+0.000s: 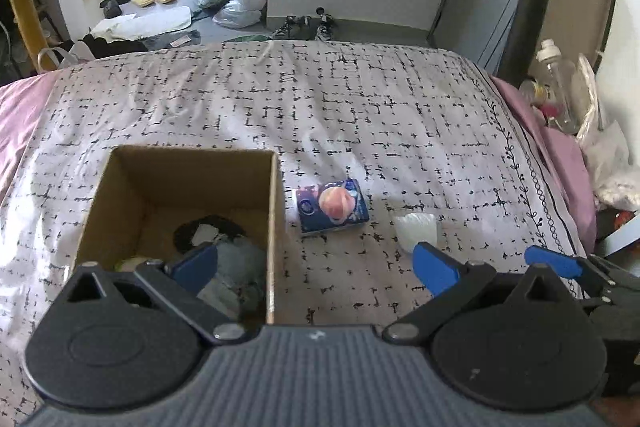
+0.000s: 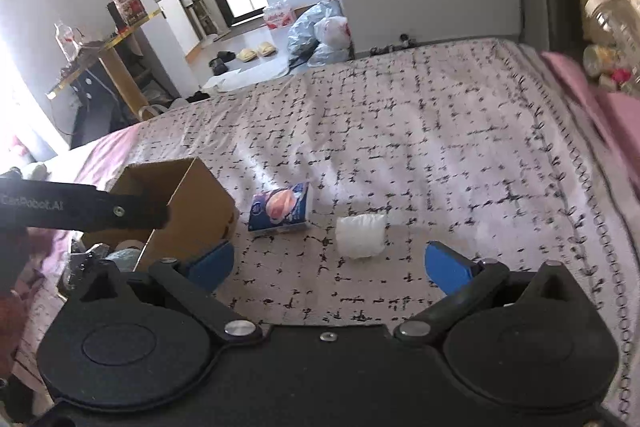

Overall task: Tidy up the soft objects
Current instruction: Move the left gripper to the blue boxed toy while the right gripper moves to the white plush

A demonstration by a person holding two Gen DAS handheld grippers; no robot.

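The left claw (image 1: 316, 267) is hanging wide open and empty, one finger over the cardboard box (image 1: 192, 163). Only this view is showing clothes inside. The right claw (image 2: 330, 265) is gaping empty near the white pack (image 2: 360, 235). The blue pack (image 2: 280, 213) is lying beside the box, mid-bed (image 2: 440, 131).

My left claw (image 1: 316, 267) and right claw (image 2: 330, 263) are black, with blue finger pads (image 1: 434, 267), silver screws, and seemingly "Robot.AI" lettering.
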